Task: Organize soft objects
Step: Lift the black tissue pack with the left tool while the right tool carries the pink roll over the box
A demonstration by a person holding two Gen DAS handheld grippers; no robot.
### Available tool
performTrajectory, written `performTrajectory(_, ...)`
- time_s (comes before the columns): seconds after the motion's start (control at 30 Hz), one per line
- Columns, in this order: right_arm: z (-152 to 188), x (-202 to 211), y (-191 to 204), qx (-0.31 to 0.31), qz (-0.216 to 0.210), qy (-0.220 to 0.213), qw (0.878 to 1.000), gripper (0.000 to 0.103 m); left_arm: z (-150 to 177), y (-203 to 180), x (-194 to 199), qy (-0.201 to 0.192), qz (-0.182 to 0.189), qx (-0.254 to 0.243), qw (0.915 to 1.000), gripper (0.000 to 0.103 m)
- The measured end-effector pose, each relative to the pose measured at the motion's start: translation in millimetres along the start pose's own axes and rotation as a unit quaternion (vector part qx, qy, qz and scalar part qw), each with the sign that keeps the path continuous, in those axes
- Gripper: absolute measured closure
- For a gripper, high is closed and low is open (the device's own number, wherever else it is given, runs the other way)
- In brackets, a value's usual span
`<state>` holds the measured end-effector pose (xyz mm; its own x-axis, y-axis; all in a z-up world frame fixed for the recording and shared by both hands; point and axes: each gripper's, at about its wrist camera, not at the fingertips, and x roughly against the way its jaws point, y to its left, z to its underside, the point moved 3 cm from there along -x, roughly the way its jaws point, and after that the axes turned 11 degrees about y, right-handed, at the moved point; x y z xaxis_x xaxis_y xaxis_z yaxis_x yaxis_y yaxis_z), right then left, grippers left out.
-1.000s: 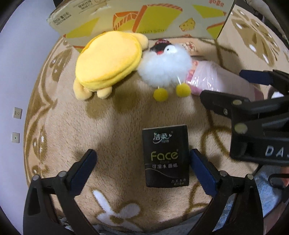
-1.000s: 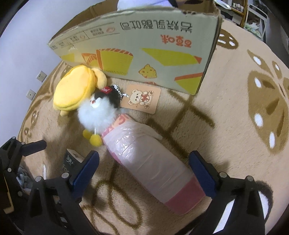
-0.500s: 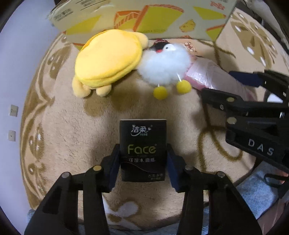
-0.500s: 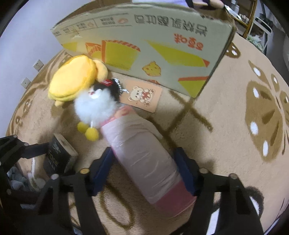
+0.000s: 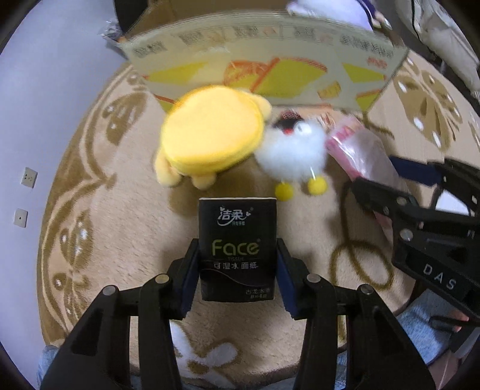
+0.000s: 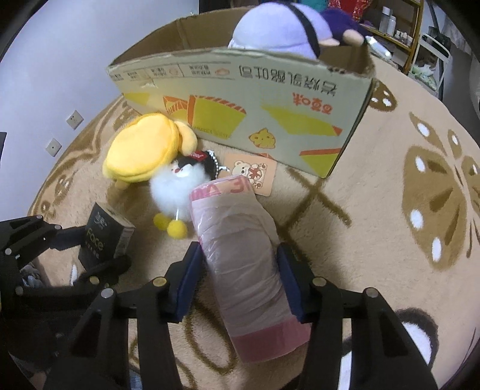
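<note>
My left gripper [image 5: 237, 270] is shut on a black "Face" tissue pack [image 5: 237, 240], lifted off the carpet; the pack also shows in the right wrist view [image 6: 103, 240]. My right gripper [image 6: 237, 279] is shut on a pink plastic bag roll [image 6: 243, 264], raised and tilted; the roll also shows in the left wrist view [image 5: 357, 153]. A yellow plush [image 5: 210, 144] and a white fluffy penguin keychain [image 5: 294, 153] lie on the carpet in front of an open cardboard box [image 6: 255, 99]. The box holds a lavender plush [image 6: 276, 27].
A beige patterned carpet [image 6: 390, 210] covers the floor. A small bear card [image 6: 253, 174] lies by the box front. A wall with sockets [image 5: 27, 192] is on the left. Shelves [image 6: 405, 36] stand at the far right.
Both grippers were open around their objects, then closed on them. They have since lifted the tissue pack and the pink roll off the carpet; the box's open top now shows.
</note>
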<state>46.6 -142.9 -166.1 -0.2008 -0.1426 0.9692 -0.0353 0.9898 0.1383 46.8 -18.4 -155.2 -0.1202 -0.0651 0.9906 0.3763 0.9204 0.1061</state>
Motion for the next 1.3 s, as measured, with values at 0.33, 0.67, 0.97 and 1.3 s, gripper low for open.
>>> performTrajectory(0.33,4,34,-18,-0.026,-0.011,-0.051,0.998,0.052,-9,18,34,-0.086,-0.027,0.045,0.9949,0.058)
performTrajectory(0.67,1,68,-15,-0.039,-0.035,-0.123,0.991,0.055,-12,34,68,-0.153,-0.033,0.085,0.9840,0.058)
performTrajectory(0.97,-4,97,-1,-0.031,-0.054,-0.183,0.981,0.055,-17,41,91,-0.201,-0.044,0.098,0.9737,0.058)
performTrajectory(1.3,-17,130,5,-0.027,-0.070,-0.243,0.967,0.055,-38,44,110,-0.244,-0.054,0.093,0.9636,0.058)
